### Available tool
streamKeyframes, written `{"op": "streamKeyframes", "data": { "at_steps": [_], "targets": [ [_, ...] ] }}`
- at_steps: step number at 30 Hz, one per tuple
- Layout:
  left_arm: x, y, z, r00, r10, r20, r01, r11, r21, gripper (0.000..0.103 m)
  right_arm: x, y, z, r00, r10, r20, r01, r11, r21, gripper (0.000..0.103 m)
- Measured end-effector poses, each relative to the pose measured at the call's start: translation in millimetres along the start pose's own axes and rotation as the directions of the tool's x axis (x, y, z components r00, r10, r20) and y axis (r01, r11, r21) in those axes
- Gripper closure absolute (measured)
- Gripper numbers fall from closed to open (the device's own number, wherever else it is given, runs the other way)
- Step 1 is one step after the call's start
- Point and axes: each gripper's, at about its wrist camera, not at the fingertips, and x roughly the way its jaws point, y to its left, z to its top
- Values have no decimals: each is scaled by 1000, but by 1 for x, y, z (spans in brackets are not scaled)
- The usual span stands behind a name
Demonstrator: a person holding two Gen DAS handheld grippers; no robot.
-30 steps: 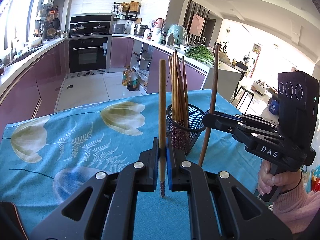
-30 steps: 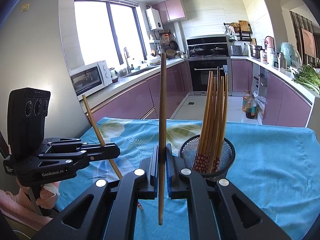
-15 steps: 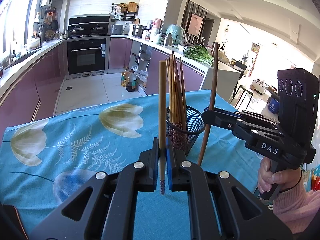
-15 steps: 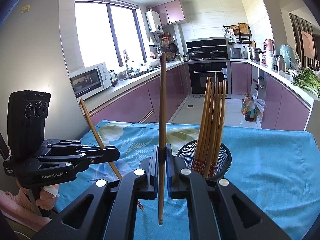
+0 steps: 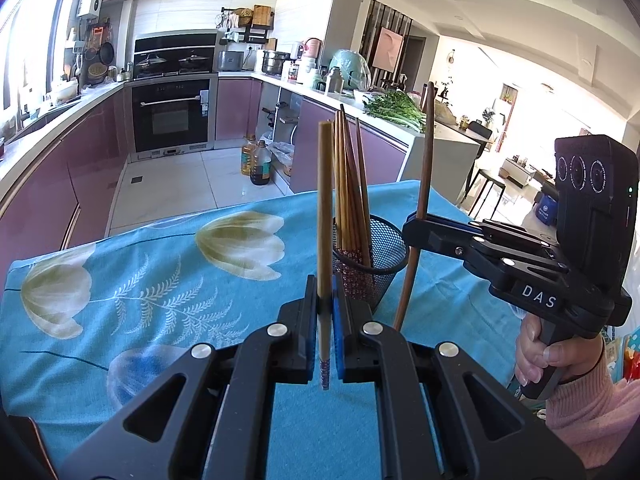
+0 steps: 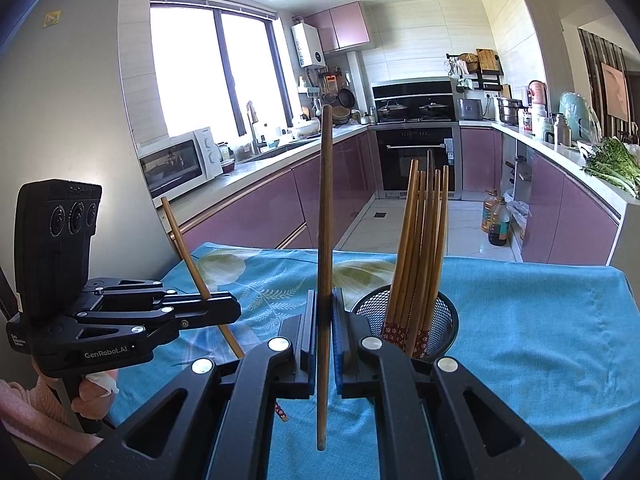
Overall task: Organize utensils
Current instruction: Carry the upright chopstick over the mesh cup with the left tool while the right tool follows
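Barely anything has shifted over the last second. The left claw (image 5: 327, 312) stays clamped tight on a pale chopstick (image 5: 325, 216), which stands upright between its blue pads, patterned tip hanging just below them and well clear of the blue flowered cloth (image 5: 140, 288) on the counter. The right claw (image 6: 325, 332) is likewise shut on a darker chopstick (image 6: 325, 220), also upright, its lower end hanging free above the cloth. Both hands have held their places, and neither stick has slipped in its grip.

Just ahead of the left claw and a little to its right stands the black mesh cup (image 5: 386, 248), with a bundle of chopsticks (image 5: 352, 192) already leaning inside. From the right claw the same cup sits close ahead, slightly to the right. In the frames it has drifted only a touch, which reads as small hand sway.

For the task, this looks like a pause with both sticks lifted and ready. Most of the chopsticks are already sorted; these two still need to go in. Each must rise above the cup's rim and drop in among the others, without the two claws crowding each other over the narrow mouth.
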Motion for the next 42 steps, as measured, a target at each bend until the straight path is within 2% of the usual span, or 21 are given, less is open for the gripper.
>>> {"op": "streamKeyframes", "data": {
  "at_steps": [42],
  "targets": [
    [3,-4,15,1000,-19,21,18,999,42,96,-1,-2,16,999,-14,33,15,1000,-25,97]
  ]
}}
